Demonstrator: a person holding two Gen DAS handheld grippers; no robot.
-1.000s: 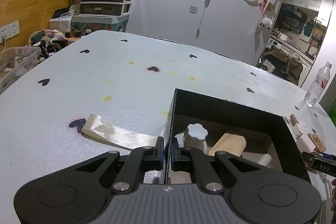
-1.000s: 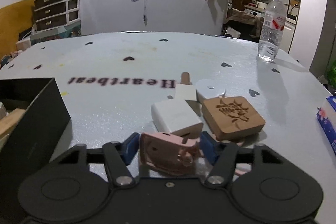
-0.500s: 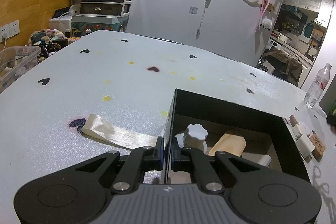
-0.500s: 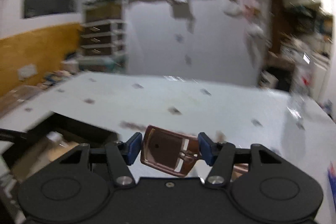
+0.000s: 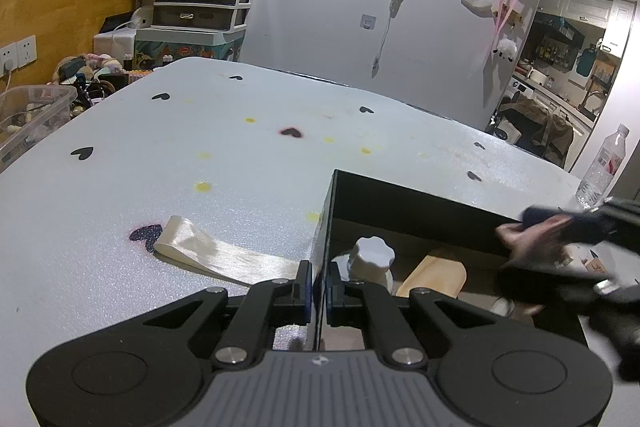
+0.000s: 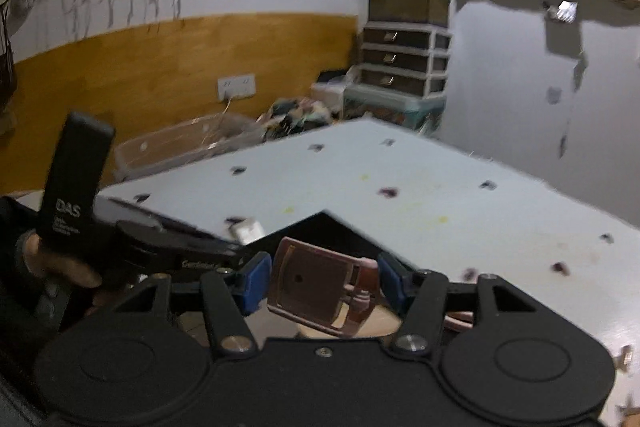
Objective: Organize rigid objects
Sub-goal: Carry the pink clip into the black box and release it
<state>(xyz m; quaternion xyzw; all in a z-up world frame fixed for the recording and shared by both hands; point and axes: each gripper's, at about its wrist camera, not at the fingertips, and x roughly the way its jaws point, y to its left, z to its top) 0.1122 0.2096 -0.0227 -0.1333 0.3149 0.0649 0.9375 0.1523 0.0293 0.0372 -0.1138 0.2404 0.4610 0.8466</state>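
Since the earlier frame, the right gripper (image 6: 322,281) had swung away from the wooden tile and the white charger on the table (image 5: 120,187) and now hung over the box (image 5: 420,195), which lay just below and ahead of its fingers. Its blurred shape also entered the left wrist view from the right. The left gripper (image 5: 318,283) had not moved. Its fingers were pressed together on the near wall of the box, one pad outside and one inside, probably to keep the light box from sliding while things are dropped in.

The right gripper's blue pads pinched the buckle (image 6: 320,291), a pink-brown frame that sat tilted between them. It was held by its two ends, which I think gives the firmest hold on such a flat thing.

Inside the box, ahead of the left fingers, lay a white knob (image 5: 372,255) and a wooden piece (image 5: 436,275). A ribbon (image 5: 216,255) lay on the table to their left.
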